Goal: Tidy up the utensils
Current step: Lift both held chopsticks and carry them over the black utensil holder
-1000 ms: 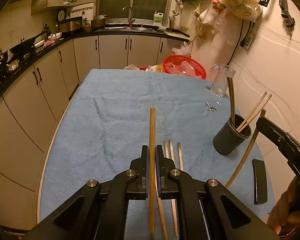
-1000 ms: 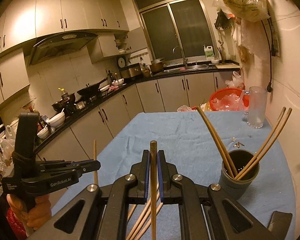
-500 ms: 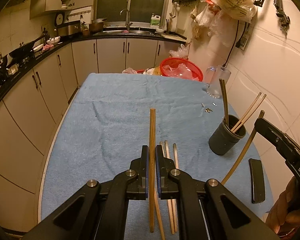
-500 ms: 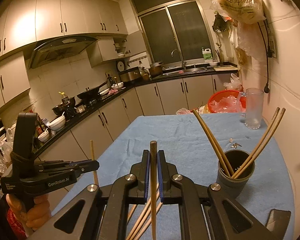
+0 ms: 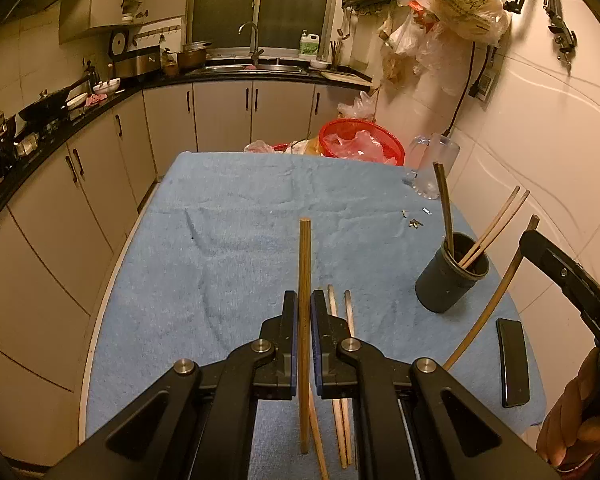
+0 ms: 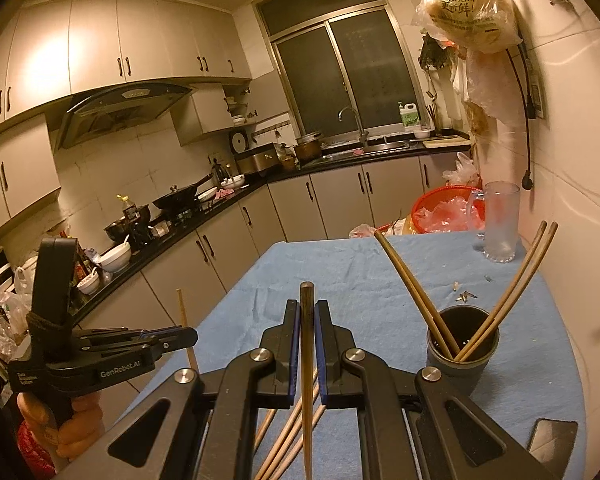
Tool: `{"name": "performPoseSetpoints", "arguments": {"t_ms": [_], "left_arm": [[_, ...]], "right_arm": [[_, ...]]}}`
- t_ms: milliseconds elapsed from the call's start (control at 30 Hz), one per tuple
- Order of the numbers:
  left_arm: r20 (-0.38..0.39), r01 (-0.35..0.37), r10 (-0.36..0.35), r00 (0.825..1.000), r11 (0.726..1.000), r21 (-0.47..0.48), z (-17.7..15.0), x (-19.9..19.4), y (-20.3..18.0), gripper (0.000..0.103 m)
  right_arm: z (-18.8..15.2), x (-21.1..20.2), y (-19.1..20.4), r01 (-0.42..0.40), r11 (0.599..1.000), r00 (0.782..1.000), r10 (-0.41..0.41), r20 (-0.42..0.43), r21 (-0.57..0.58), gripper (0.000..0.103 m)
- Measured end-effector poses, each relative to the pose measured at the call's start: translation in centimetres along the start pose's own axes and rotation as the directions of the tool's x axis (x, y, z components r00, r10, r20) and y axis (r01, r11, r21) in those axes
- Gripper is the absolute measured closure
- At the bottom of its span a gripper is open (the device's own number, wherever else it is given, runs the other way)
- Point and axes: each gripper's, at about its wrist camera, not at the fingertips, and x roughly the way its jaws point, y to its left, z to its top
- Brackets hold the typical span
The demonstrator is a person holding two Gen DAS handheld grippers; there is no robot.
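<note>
In the left wrist view my left gripper (image 5: 304, 304) is shut on a pale wooden chopstick (image 5: 305, 256), held upright above the blue towel. Three loose chopsticks (image 5: 348, 308) lie on the towel under it. A dark round holder (image 5: 452, 280) to the right has three chopsticks leaning in it. My right gripper (image 6: 307, 312) is shut on a darker chopstick (image 6: 307, 296); the holder (image 6: 462, 344) stands ahead and to its right. The same right gripper (image 5: 540, 240) shows at the left view's right edge. At the right view's left, the left gripper (image 6: 180, 336) hovers off the table's side.
A black phone (image 5: 512, 360) lies near the towel's right front corner. A glass mug (image 6: 500, 220) and red basket (image 5: 360, 144) stand at the far end, small metal bits (image 5: 414, 222) nearby. The tiled wall runs along the right, cabinets on the left.
Both grippers keep their chopsticks clamped. The views drift only slightly; nothing on the towel has moved.
</note>
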Motion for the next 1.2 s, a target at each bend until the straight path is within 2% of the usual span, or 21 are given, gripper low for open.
{"name": "performPoseSetpoints", "arguments": {"t_ms": [767,1200], "left_arm": [[0.011,0.001,-0.001,1.000,0.999,0.040,0.9,-0.6,-1.8,0.097],[0.009,0.021,-0.022,1.000,0.997,0.079,2.1,-0.4,-4.1,0.097]], "right_arm": [[0.8,-1.6,-0.7,0.017,0.999,0.999,-0.018,0.035,0.038,0.095],[1.5,-2.9,-2.2,0.033,0.998,0.998,-0.037,0.060,0.062,0.095]]}}
